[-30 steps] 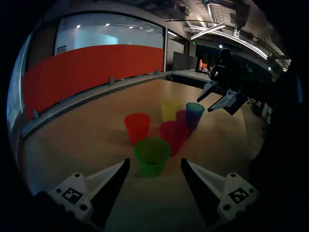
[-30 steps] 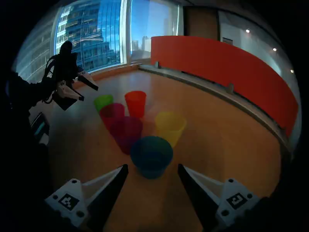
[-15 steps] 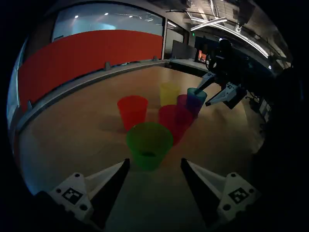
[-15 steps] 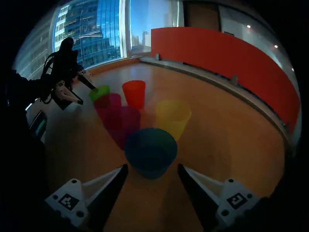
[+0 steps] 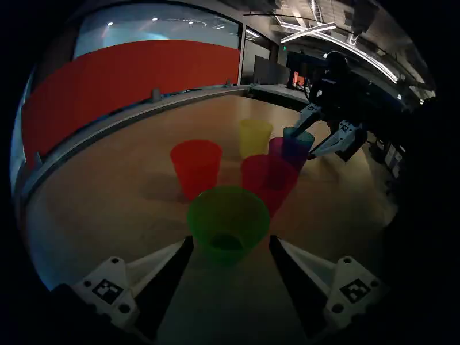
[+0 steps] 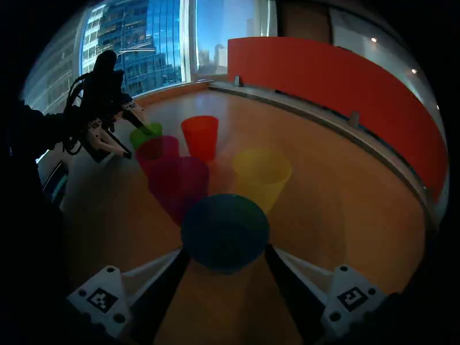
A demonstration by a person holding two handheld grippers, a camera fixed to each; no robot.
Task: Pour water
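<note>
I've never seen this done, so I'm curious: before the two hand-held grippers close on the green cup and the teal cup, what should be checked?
1. The left hand-held gripper is open: ok, one finger on either side of the green cup.
2. The right hand-held gripper is open: ok, its fingers flank the teal cup.
3. Both cups stand upright: ok.
4. Water in either cup: cannot tell.
5. Free room around the green cup: cannot tell; the dark red cup stands close behind it, and whether they touch is unclear.
</note>
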